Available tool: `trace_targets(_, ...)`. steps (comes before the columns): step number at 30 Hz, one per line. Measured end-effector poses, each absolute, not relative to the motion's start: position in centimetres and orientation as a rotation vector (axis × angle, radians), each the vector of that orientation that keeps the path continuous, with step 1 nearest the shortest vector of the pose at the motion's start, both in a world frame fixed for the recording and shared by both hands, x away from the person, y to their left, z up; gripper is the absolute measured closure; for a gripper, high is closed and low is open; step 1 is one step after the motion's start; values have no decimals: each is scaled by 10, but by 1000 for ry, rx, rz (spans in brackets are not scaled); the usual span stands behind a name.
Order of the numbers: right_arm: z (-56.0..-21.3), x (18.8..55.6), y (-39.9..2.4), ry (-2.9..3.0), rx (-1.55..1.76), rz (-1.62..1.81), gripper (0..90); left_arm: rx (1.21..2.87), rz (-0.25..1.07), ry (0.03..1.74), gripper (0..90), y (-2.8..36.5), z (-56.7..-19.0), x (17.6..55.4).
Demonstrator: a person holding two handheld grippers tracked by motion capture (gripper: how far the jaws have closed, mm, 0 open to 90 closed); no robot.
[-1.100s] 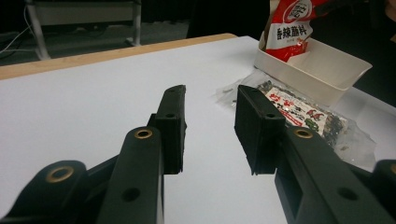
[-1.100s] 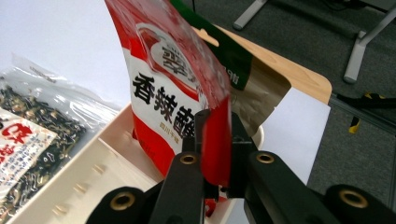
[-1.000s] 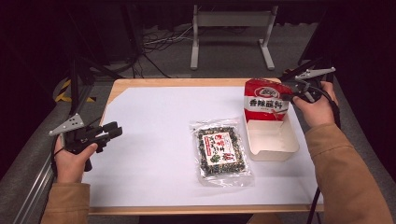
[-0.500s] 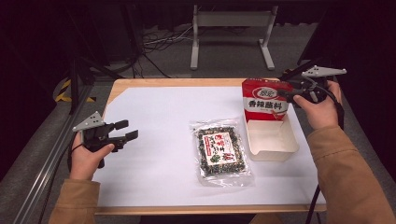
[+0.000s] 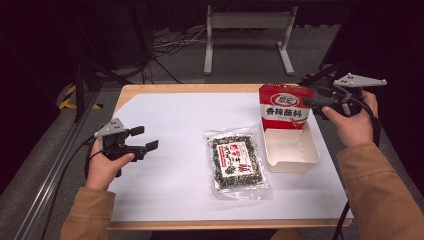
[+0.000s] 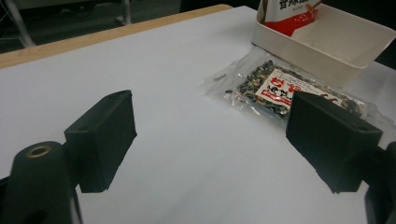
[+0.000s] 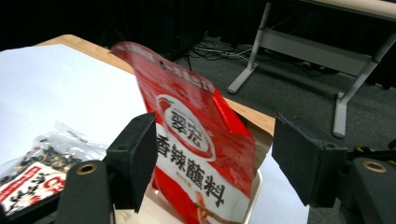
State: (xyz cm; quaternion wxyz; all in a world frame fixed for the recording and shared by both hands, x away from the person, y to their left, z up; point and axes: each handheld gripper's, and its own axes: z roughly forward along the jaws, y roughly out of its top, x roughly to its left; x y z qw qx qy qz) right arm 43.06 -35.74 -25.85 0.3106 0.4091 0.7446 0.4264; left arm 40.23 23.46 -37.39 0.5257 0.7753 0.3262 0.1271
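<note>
A red seasoning bag (image 5: 285,106) stands upright at the far end of a white tray (image 5: 295,161) on the right of the table. My right gripper (image 5: 307,92) hangs just right of the bag's top. Its jaws have just been opening, and in the right gripper view the bag (image 7: 187,135) stands between them, clear of both pads (image 7: 133,158). A clear packet of dark mixed snack with a red label (image 5: 236,162) lies flat left of the tray. My left gripper (image 5: 144,138) hovers over the white sheet at the left, pointing at the packet (image 6: 285,88). Its jaws have just been opening and hold nothing.
A white sheet (image 5: 185,115) covers the wooden table (image 5: 200,89). On the dark floor beyond the far edge are a metal stand (image 5: 247,35) and cables. A rail (image 5: 55,170) runs along the table's left side. Bare sheet lies between the left gripper and the packet.
My right gripper let go of the red bag, opened and drew back to the right. My left gripper moved right, in over the sheet, and opened.
</note>
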Motion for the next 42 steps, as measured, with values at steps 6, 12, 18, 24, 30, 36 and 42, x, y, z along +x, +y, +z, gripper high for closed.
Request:
trace_targets(6, -252, 411, -352, 1965, 1041, 1182, 314, 1884, 294, 756, 161, 224, -371, 401)
trace_targets(12, -257, 392, -346, 1991, 1011, 1227, 309, 1924, 313, 787, 187, 216, -368, 398)
trace_targets(18, -265, 376, -340, 2016, 969, 1256, 306, 1937, 276, 761, 181, 205, -368, 396)
trace_targets(24, -273, 366, -337, 2042, 915, 1285, 309, 1959, 259, 746, 182, 190, -364, 391)
trace_targets(30, -288, 353, -331, 2075, 883, 1337, 317, 1963, 256, 757, 182, 181, -362, 390)
trace_targets(36, -299, 345, -325, 2102, 862, 1332, 313, 1967, 246, 775, 181, 169, -368, 395)
trace_targets(42, -303, 338, -321, 2108, 836, 1351, 308, 1949, 227, 771, 188, 152, -371, 401)
